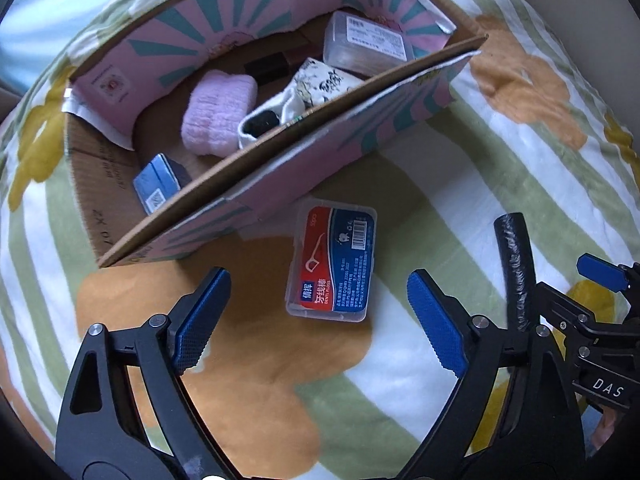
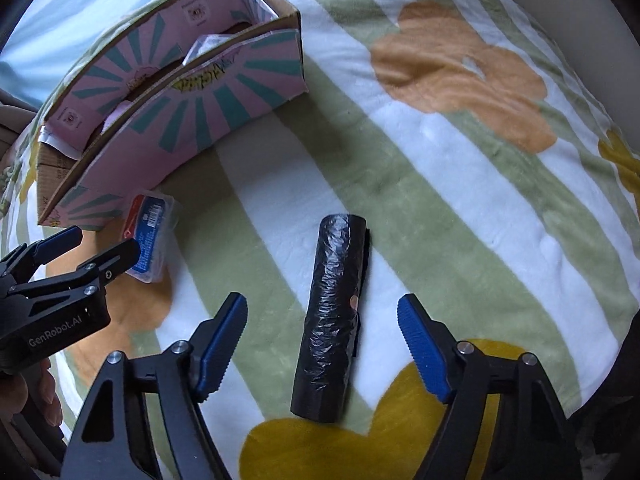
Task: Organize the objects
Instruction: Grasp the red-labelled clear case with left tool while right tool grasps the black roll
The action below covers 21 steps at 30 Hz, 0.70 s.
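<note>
The left hand-held gripper (image 1: 318, 316) is spread wide, with nothing in it. A flat red and blue plastic dental floss box (image 1: 333, 260) lies between its blue fingers (image 1: 202, 320) on the striped flower blanket (image 1: 460, 184), just beside the pink cardboard box (image 1: 352, 128). The right hand-held gripper (image 2: 322, 344) is spread wide too, around a black roll of plastic bags (image 2: 330, 320) without touching it.

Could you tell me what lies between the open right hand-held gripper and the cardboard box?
In the right wrist view, the black bag roll lies between the right hand-held gripper's fingers; beyond it only bare blanket reaches the cardboard box.
</note>
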Tool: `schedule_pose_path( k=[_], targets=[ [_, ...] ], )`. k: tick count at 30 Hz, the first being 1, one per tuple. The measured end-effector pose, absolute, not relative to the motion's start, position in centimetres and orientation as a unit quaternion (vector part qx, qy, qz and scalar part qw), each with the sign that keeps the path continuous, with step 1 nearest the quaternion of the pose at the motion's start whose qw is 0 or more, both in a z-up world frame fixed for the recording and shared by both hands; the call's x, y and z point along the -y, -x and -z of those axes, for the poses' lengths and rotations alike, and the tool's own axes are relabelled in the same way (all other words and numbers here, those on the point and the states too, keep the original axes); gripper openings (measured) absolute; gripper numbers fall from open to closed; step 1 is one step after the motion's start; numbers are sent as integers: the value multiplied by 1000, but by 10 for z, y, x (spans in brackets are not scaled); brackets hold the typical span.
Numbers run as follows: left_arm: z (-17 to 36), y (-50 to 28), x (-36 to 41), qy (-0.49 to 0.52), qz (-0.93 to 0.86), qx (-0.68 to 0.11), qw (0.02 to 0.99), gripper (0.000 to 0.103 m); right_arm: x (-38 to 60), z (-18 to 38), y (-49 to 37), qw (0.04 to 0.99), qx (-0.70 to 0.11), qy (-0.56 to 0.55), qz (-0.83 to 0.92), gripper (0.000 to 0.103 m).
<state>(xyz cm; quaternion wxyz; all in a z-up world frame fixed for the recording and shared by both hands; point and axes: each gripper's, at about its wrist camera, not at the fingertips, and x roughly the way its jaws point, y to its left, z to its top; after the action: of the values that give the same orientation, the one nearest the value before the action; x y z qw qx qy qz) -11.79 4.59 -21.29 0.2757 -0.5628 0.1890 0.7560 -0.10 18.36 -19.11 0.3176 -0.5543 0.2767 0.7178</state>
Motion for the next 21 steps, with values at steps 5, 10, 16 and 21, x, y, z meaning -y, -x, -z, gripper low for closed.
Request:
schedule_pose_path(
  k=[5,10,16,21],
  targets=[
    [238,125,-52,567,-745,-195,292,89,-189,218,-3,341,-293,563,-693,67],
    [257,131,-60,575,-731,-198,310,65,-192,236,-1,341,-297,573,-683,53],
    [263,130,-66,567,-727,-221,316,51,-192,243,2,337,-287,581,-683,33],
    [262,131,-63,567,-728,-219,318,51,-193,245,-1,335,-293,579,-683,30]
  ],
)
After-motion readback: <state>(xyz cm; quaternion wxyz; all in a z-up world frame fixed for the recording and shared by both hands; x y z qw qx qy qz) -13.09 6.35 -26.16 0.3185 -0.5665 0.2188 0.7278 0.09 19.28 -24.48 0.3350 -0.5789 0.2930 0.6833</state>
